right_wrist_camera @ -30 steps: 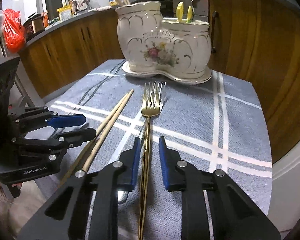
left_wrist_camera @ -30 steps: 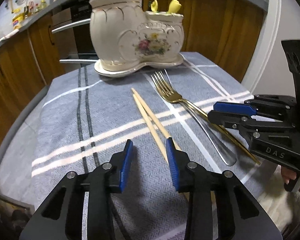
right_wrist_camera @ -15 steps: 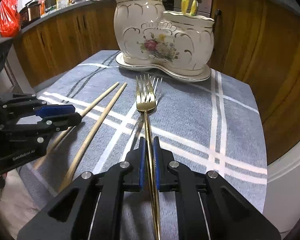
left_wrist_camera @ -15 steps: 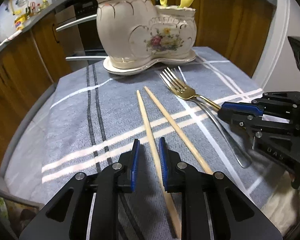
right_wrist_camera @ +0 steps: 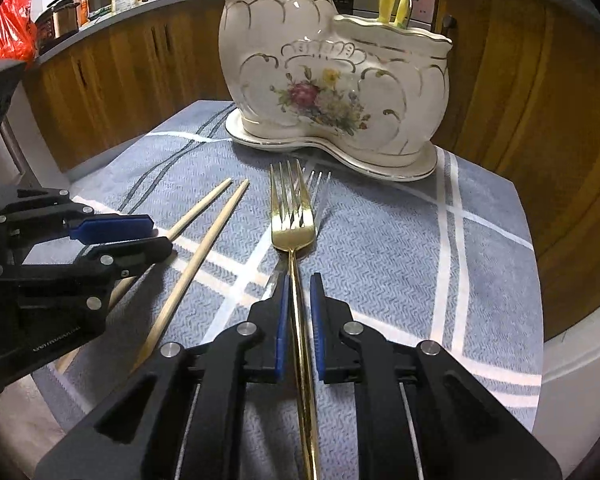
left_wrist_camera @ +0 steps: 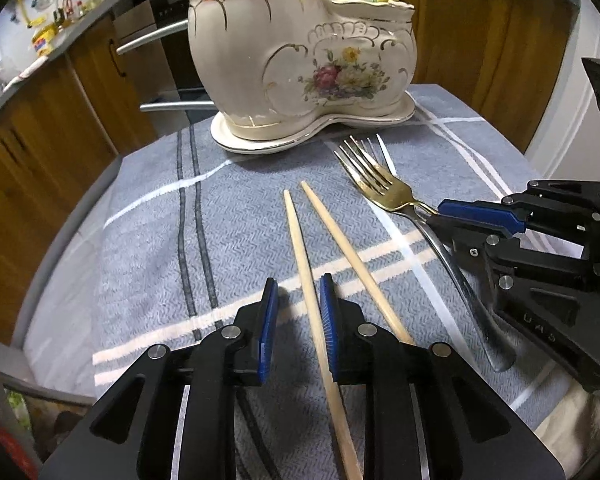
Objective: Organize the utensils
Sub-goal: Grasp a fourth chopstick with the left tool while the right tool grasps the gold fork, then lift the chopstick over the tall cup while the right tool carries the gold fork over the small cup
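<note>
The left gripper (left_wrist_camera: pixel 299 300) straddles one wooden chopstick (left_wrist_camera: pixel 300 240) on the blue striped cloth (left_wrist_camera: pixel 148 240) — jaws opening, pads not gripping. The right gripper (right_wrist_camera: pixel 299 298) (lettered "DAS") straddles the gold fork (right_wrist_camera: pixel 292 220), jaws opening too. The floral ceramic holder (right_wrist_camera: pixel 332 80) stands beyond.

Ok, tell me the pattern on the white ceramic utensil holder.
Floral bouquet with gold scrollwork; right wrist view.

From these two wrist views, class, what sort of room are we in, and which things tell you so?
Most likely a home kitchen. Brown wooden cabinet doors run under a grey worktop crowded with jars and packets, and a cream floral ceramic utensil holder stands on a blue-grey striped cloth.
</note>
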Demonstrator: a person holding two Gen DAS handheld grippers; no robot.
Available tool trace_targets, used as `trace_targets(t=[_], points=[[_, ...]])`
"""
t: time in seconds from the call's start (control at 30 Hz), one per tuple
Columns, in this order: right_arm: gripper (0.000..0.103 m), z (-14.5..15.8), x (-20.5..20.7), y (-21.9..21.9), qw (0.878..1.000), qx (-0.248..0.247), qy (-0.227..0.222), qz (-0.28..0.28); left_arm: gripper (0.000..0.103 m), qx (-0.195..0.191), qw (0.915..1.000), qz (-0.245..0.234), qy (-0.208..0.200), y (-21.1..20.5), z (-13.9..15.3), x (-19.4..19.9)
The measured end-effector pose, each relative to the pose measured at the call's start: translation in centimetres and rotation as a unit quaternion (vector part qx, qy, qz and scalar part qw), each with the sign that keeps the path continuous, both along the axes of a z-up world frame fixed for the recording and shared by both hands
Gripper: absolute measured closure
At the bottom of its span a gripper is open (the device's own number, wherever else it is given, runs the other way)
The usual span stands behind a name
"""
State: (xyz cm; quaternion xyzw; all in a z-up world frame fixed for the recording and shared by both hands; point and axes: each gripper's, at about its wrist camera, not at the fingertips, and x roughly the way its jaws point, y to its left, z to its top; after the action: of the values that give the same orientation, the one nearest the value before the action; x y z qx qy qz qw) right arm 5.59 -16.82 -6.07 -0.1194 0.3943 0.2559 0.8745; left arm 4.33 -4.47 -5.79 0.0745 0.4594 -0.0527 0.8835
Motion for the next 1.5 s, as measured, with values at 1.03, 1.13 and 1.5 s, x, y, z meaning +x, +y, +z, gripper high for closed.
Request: trace_targets(t=[1.03,1.13,1.5], points=[[0.097,1.5,-0.8,-2.6,0.996,0.093,0.002,0.011,0.097,0.022,0.9988,0.025,0.037,-1.2,0.2,1.6],[0.097,2.2,-1.2,-2.8,0.995,0.101,-0.011,0.013,0.097,0.019,0.9992,0.02,0.029,-1.0,0.3,1.1],[0.097,4.2,-2.4,-3.2,0.987,0.141,-0.072,0.026,0.097,-0.048,0.9975,0.005,-0.051,2.3,2.7,-2.0]])
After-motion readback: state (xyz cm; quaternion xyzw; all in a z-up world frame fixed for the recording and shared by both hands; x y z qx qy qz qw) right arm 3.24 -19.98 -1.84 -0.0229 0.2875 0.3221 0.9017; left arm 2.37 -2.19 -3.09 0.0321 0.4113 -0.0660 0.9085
